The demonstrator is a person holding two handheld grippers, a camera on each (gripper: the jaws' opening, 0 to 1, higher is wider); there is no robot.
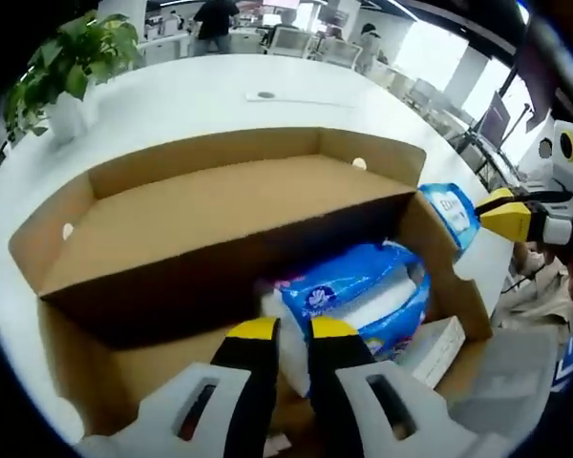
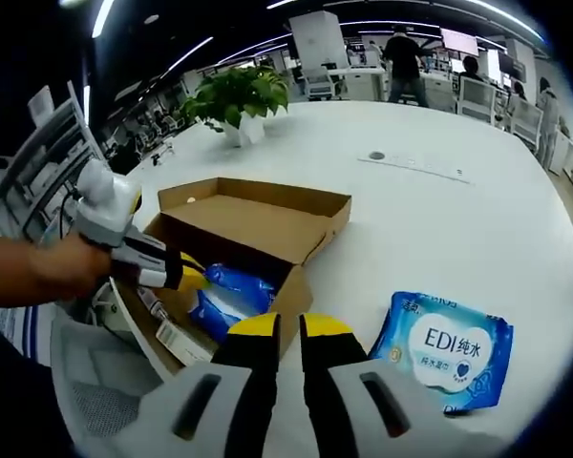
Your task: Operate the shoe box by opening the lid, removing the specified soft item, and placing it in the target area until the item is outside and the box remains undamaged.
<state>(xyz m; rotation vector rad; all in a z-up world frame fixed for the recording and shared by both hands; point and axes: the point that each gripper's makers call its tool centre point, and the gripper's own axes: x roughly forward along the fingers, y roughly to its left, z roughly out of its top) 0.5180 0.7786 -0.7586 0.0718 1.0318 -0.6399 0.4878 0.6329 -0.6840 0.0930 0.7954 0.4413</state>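
The lid of the shoe box (image 1: 220, 205) is already open and folded back to the far side, so that step I judge as done. One soft pack with the EDI print (image 2: 444, 355) lies already outside on the white worktop (image 2: 439, 210), to the right of the box and apart from it. In the left gripper view my left tool (image 1: 285, 334) is lowered into the box with its jaws narrow, nearly together, and the tips are at the near edge of a blue-and-white soft pack (image 1: 358, 301) that is still inside; I cannot tell if they pinch the wrapper or only touch it. A flat white carton (image 1: 437, 348) lies just right of this pack in the box. In the right gripper view my right tool (image 2: 277, 329) has its jaws close together with nothing between them, and it hovers near the box's right corner, with the EDI pack just to its right. What is left, I think, is lifting out the blue pack.
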